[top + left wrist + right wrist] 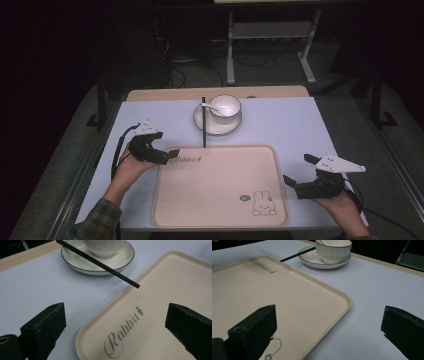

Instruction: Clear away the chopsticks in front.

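We hold the left gripper (167,156) wide at the tray's (220,210) upper left corner; the chopstick (203,122) lies up-right of it, long axis vertical in frame, propped on the saucer (206,126); right gripper (296,172) wide, farther

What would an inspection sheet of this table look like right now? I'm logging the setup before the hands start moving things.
Surface: table with a pale blue cover, wooden strip at the far edge.
Job's things: beige tray with a rabbit print, bare inside; white bowl holding a spoon, standing on a saucer; black chopstick resting across the saucer's rim, its near end reaching the tray's far edge.
Clutter: nothing seen.
Grippers: left gripper open at the tray's far left corner; right gripper open beside the tray's right edge; both hold nothing.
Cables: black cable trailing from the left gripper.
Surroundings: dark room, white frame legs beyond.
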Motion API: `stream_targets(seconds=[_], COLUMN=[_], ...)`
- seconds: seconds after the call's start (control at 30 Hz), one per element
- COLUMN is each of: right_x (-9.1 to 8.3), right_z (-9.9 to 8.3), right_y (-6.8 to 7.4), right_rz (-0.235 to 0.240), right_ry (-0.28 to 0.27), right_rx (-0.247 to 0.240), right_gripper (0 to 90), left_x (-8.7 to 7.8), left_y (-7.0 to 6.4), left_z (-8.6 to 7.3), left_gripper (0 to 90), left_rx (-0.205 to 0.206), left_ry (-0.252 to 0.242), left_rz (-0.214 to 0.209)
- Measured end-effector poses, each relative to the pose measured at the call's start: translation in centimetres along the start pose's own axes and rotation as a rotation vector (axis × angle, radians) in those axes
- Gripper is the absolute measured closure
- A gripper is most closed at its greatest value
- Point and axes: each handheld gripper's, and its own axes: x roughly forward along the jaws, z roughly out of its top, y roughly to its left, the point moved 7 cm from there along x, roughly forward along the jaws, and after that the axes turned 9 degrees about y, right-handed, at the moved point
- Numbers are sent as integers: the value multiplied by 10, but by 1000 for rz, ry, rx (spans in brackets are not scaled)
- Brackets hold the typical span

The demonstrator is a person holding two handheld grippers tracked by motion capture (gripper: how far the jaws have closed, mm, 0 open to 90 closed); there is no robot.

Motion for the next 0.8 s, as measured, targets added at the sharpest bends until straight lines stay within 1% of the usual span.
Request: stream_targets(seconds=[0.13,0.27,0.57,0.63,0.8], right_x=[-1,-1,-2,-2,-4], right_z=[0,0,-1,-1,-3], right_y=[0,1,0,0,-3], right_rz=[-2,-2,2,1,6], right_ry=[-2,-4,-8,-10,-16], right_rx=[1,2,5,9,16], right_gripper=[0,0,0,0,0], left_x=[9,17,38,43,55], left_y=[1,2,3,2,4], left_z=[10,20,47,52,64], left_gripper=[26,26,26,26,26], left_rx=[7,1,-9,-7,-6], left_ry=[3,1,-12,-6,6], left_rz=[-2,-10,-23,-27,-17])
